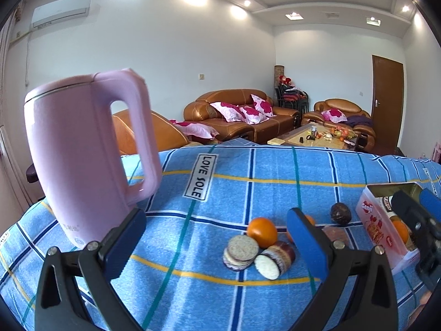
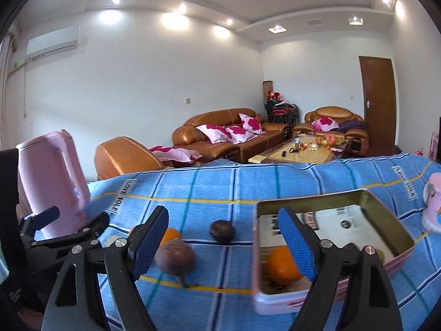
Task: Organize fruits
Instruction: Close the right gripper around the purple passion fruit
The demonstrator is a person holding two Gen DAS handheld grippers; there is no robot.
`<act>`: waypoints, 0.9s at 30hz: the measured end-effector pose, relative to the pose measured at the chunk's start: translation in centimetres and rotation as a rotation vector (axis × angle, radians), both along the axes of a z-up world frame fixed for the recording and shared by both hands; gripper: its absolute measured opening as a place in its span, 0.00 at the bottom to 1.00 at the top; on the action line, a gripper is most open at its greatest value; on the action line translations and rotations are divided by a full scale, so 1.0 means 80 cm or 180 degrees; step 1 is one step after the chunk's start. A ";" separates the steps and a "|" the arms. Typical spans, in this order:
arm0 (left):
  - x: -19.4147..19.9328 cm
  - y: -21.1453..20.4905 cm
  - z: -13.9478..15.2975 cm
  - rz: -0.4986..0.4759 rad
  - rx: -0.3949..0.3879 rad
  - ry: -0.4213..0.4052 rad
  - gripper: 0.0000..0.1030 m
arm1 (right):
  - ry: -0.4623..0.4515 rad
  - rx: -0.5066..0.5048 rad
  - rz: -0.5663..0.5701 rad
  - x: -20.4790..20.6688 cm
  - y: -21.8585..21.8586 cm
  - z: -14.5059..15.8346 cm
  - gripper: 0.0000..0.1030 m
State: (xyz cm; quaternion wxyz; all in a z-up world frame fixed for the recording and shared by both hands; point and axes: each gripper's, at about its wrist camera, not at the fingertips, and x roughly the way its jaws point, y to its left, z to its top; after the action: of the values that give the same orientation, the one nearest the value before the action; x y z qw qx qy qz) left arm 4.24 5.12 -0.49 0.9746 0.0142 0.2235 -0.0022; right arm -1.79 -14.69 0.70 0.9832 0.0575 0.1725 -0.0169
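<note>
On the blue checked cloth [image 1: 248, 165] lie an orange [image 1: 261, 231], a dark passion fruit [image 1: 341, 213] and two round sandwich biscuits [image 1: 241, 252]. A second orange [image 1: 310, 220] peeks out behind my left gripper's right finger. My left gripper [image 1: 217, 244] is open above the cloth, with nothing between its pads. In the right wrist view, my right gripper [image 2: 224, 244] is open too. A blurred brown passion fruit [image 2: 175, 258] lies by its left finger, and the dark passion fruit [image 2: 222, 231] lies further back. The open tin [image 2: 311, 197] holds an orange [image 2: 282, 266].
A pink kettle [image 1: 82, 151] stands at the left of the cloth, close to my left gripper's left finger. A pink object [image 2: 432, 207] sits at the far right edge. Sofas and a coffee table stand beyond the table's far edge.
</note>
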 end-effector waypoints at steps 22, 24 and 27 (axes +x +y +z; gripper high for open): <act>0.043 0.068 -0.027 0.0469 0.0030 0.0653 1.00 | 0.0932 -0.0228 0.0456 0.041 0.053 -0.033 0.77; 0.045 0.072 -0.030 0.0513 0.0017 0.0690 1.00 | 0.0997 -0.0283 0.0517 0.044 0.057 -0.036 0.70; 0.044 0.076 -0.031 0.0555 0.0022 0.0710 1.00 | 0.1148 -0.0361 0.0530 0.056 0.061 -0.042 0.62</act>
State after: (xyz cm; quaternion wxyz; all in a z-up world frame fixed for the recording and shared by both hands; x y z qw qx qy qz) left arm 7.80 11.16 -3.00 0.9401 -0.0023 0.3309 0.0817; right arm 2.73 -9.78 -2.69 0.9360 -0.0163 0.3487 0.0447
